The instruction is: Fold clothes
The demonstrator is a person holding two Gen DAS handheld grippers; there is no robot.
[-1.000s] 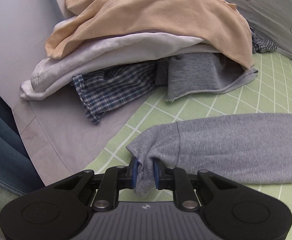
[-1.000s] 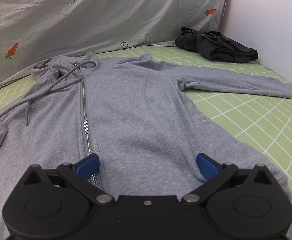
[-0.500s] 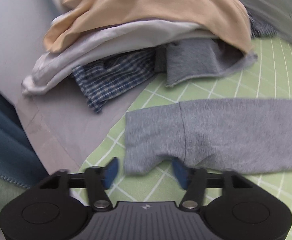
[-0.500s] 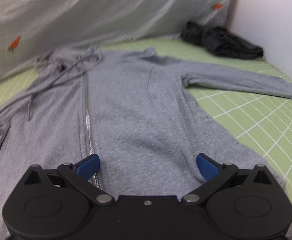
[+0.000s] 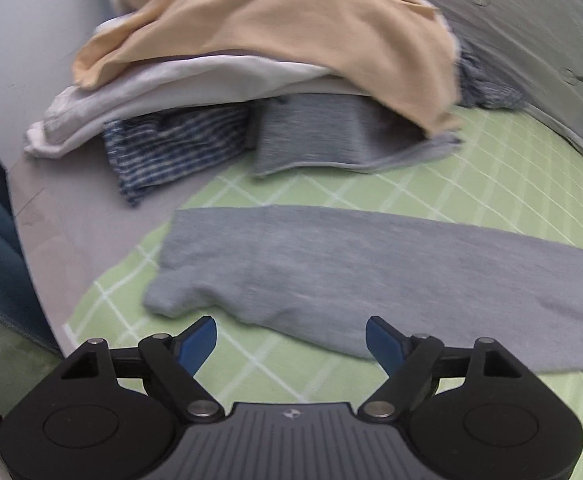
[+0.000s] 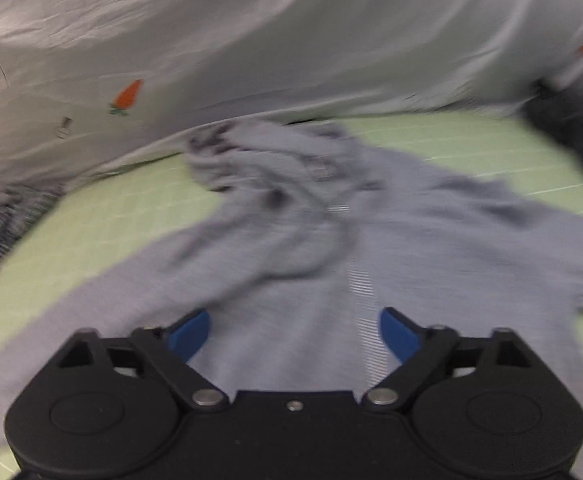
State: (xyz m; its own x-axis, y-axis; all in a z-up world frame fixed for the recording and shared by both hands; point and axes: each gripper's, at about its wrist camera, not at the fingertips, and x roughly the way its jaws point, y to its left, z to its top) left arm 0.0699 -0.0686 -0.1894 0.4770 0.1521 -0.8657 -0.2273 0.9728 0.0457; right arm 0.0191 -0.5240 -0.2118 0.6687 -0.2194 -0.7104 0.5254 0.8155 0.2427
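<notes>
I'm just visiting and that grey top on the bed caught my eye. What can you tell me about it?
It is a grey zip-up hoodie in soft, heathered knit, lying front up on the green checked bed sheet. A pale zipper runs down its middle, and the hood lies bunched near the grey patterned bedding. One sleeve stretches out flat, its cuff end slightly rumpled, close to a pile of other clothes but apart from it. Nothing grips it: both grippers hover over it with nothing between their pads. The right wrist view is blurred, so finer details are unclear.

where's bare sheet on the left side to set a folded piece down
Bare green checked sheet lies between the grey hoodie sleeve and the clothes pile, widening rightward toward the grey patterned bedding. The pile crowds the far left.
</notes>
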